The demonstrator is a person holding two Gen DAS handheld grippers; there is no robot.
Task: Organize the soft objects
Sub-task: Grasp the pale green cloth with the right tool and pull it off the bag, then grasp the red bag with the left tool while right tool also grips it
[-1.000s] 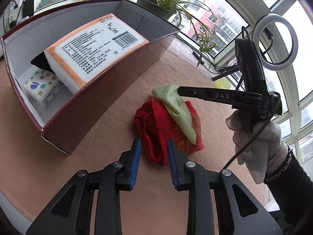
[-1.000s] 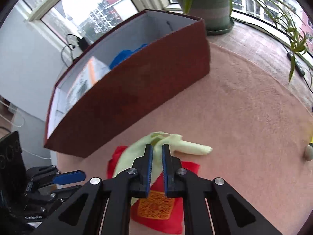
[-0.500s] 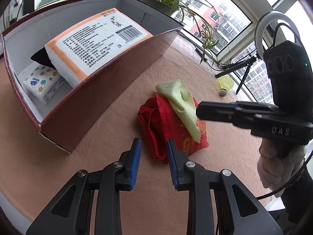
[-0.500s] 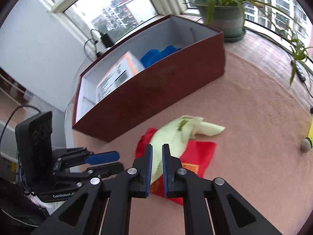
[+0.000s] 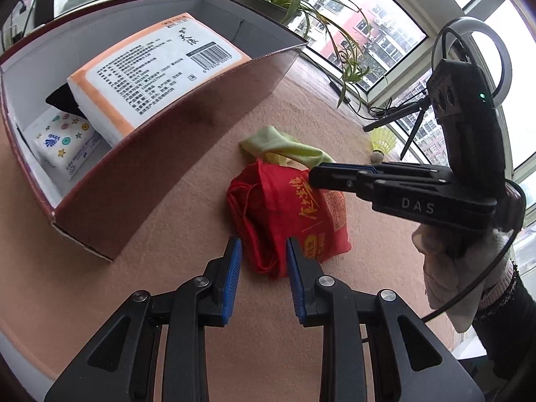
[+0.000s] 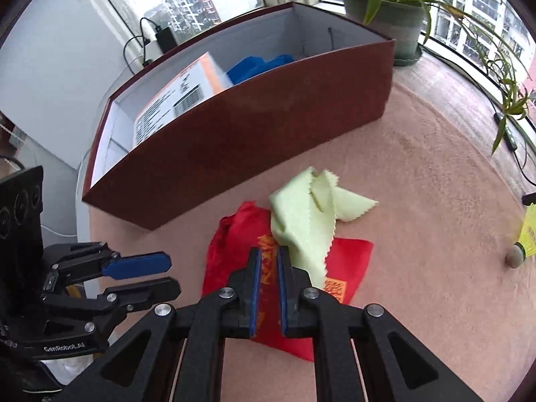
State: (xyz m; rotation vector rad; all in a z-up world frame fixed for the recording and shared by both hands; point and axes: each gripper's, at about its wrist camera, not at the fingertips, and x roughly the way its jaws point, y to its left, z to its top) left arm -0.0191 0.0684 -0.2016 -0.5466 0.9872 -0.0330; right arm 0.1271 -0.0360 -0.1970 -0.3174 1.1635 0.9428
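We see one dark red cardboard box holding two tissue packs, then one red fabric bag under one pale green cloth mid-table. Our left gripper hangs unclenched; the right gripper is clenched, empty.

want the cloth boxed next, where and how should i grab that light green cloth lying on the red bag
Grip the raised, folded hump of the light green zigzag-edged cloth, where it bunches at the red fabric bag's edge nearest the dark red open box. Come from above with the fingers either side of the fold. That bunch stands proud of the bag, so the fingers should catch the cloth alone; its flat tail offers little to pinch.
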